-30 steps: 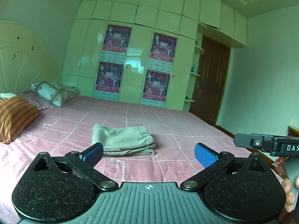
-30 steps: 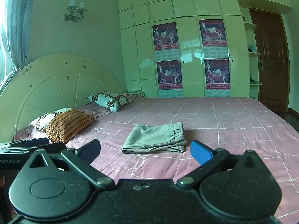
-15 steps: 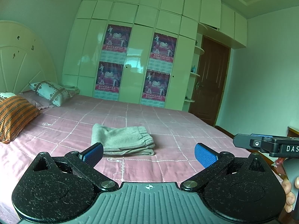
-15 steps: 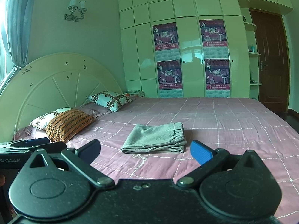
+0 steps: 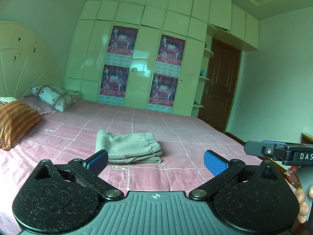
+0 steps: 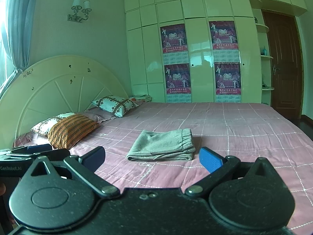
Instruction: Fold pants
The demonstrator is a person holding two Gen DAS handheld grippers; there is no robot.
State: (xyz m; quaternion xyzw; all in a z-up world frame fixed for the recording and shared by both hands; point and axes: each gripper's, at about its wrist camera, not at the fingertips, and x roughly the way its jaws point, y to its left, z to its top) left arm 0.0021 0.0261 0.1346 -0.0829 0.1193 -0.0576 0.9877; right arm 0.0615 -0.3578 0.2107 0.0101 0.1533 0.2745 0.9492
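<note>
left wrist view first: the grey soft-knit pants lie folded in a compact rectangle on the pink checked bedspread, elastic waistband on the right end, stacked edges facing the camera. the left gripper hangs above the near side of the bed, its blue-padded fingers spread wide with nothing between them, clear of the cloth. over to the right wrist view, same story: the right gripper sits back from the bundle, fingers wide apart and empty, and the pants rest near the middle of the bed, well apart from the orange striped pillow by the cream fan-shaped headboard. by the look of it the fold is done or nearly so. the lower layers seem even, though the far edge is hard to judge from this low angle. if anything is left, it's a gentle pat or a tidy of the front edge: come in low, press lightly, don't drag the top layer off square.
</note>
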